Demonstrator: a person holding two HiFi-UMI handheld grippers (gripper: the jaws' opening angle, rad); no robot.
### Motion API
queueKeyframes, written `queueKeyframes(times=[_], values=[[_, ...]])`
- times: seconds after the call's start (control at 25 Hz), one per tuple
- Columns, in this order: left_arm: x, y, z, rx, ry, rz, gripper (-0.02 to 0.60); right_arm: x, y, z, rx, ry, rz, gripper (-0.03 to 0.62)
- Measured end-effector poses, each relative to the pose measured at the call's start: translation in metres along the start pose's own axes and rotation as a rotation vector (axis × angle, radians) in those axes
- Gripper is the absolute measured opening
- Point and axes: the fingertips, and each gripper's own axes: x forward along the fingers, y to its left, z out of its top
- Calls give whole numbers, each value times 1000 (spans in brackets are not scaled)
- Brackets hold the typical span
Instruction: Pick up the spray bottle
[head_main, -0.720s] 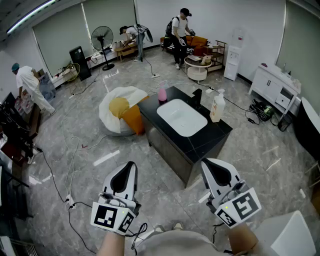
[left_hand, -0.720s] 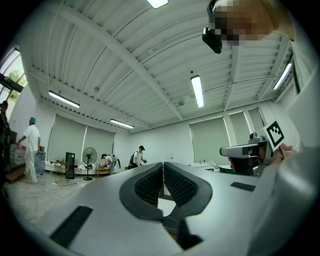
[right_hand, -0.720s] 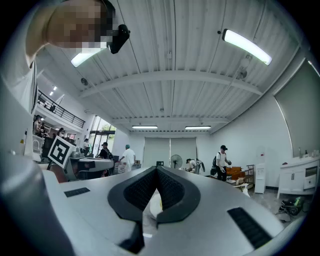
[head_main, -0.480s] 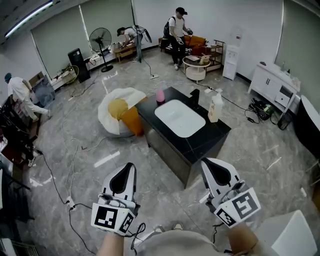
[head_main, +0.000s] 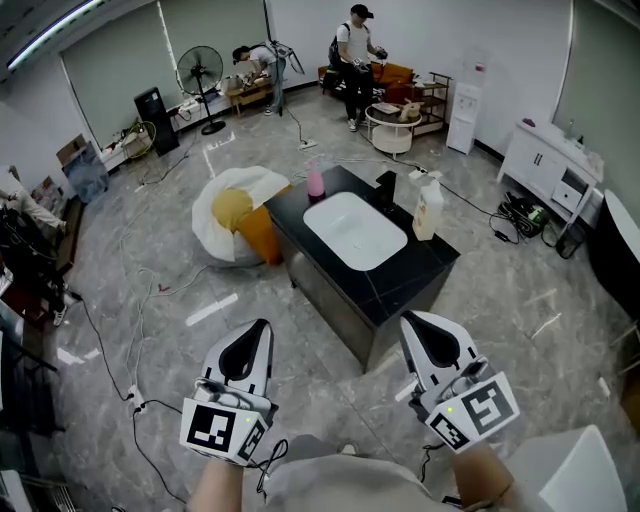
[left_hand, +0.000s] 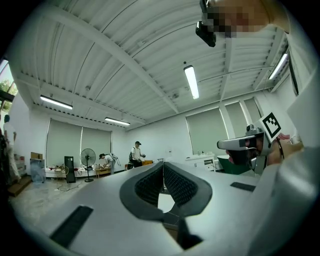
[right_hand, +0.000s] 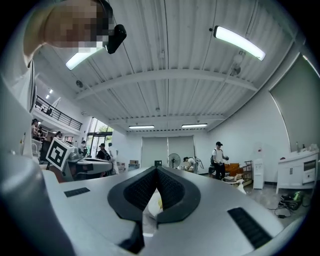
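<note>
A white spray bottle stands on the right end of a black counter with a white sink set in it. A pink bottle stands at the counter's far left corner, and a black tap rises behind the sink. Both grippers are held low in front of me, well short of the counter. My left gripper is shut and holds nothing. So is my right gripper.
A white and yellow beanbag lies left of the counter. Cables trail over the grey floor at the left. A fan, two people, a round table and a white cabinet are farther back.
The head view has shifted a little, so the counter sits slightly further left in the picture. The person in white at the left has left the view. Both grippers stay shut in place.
</note>
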Motion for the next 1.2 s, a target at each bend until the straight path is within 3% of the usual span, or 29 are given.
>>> queueKeyframes(times=[0.08,0.16,0.24,0.56,0.72,1.0,1.2], values=[[8,1,-4,17,6,6,23,4,-13,-1,4,-6,-25,55],[16,4,-8,31,10,15,23,10,-25,-3,22,-11,-38,258],[23,10,-13,35,15,23,23,16,-34,-5,32,-19,-62,287],[70,34,-40,74,-6,17,23,53,-60,-22,-4,-50,-103,293],[96,57,-57,75,-18,9,23,85,-73,-45,-4,-9,-127,293],[161,117,-76,84,-9,-32,23,169,-95,-74,15,42,-154,293],[216,183,-82,71,12,-46,23,250,-118,-78,26,67,-173,293]])
